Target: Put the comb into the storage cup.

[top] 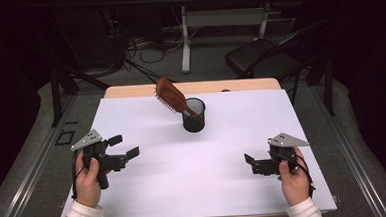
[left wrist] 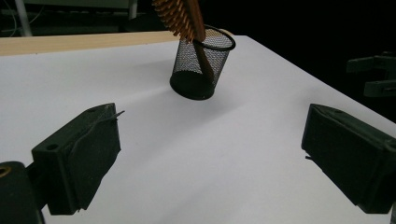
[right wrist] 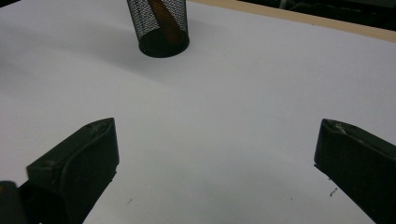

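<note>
This looks like a lab or recording room set up for test work, not a home. A table [top: 130,91] with a wooden top carries a plain white sheet [top: 223,152] that covers nearly all of the surface, leaving only a strip of wood bare along the far edge. Beyond that far edge, loose cables [top: 143,48] lie tangled on a grey carpeted floor [top: 208,62]. A black folding chair [top: 258,55] stands off the far right corner, beside the white legs of a second desk [top: 226,16]. Dark surroundings close in on both sides.

room dark | grey floor [top: 213,62] | black chair [top: 258,55] | second table [top: 226,16], perhaps white-legged
</note>
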### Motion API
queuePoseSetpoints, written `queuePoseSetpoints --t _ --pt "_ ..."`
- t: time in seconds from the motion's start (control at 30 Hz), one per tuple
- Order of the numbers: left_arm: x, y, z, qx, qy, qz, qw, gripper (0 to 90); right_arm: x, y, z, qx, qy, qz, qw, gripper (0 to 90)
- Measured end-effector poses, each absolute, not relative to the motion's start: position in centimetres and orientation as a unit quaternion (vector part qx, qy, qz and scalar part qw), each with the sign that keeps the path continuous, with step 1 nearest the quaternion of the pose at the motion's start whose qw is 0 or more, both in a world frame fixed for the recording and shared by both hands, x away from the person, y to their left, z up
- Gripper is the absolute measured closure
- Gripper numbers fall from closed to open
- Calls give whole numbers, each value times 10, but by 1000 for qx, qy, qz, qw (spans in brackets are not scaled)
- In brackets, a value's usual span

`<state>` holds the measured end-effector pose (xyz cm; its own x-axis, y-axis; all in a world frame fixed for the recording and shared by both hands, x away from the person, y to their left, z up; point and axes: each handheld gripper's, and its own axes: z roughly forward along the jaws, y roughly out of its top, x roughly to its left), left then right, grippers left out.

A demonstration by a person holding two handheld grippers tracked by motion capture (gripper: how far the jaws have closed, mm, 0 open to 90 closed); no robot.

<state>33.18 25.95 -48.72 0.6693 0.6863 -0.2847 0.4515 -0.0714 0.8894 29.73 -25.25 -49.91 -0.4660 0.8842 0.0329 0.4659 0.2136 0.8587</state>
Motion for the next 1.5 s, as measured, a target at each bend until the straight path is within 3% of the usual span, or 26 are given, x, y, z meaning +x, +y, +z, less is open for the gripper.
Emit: queuePoseSetpoints --t 0.77,1.5 --pt "323 268 -523 713 404 128 559 50 295 -268 -532 488 718 426 255 0" --pt "329 279 -539 712 423 143 542 50 298 -278 -540 506 705 423 262 0"
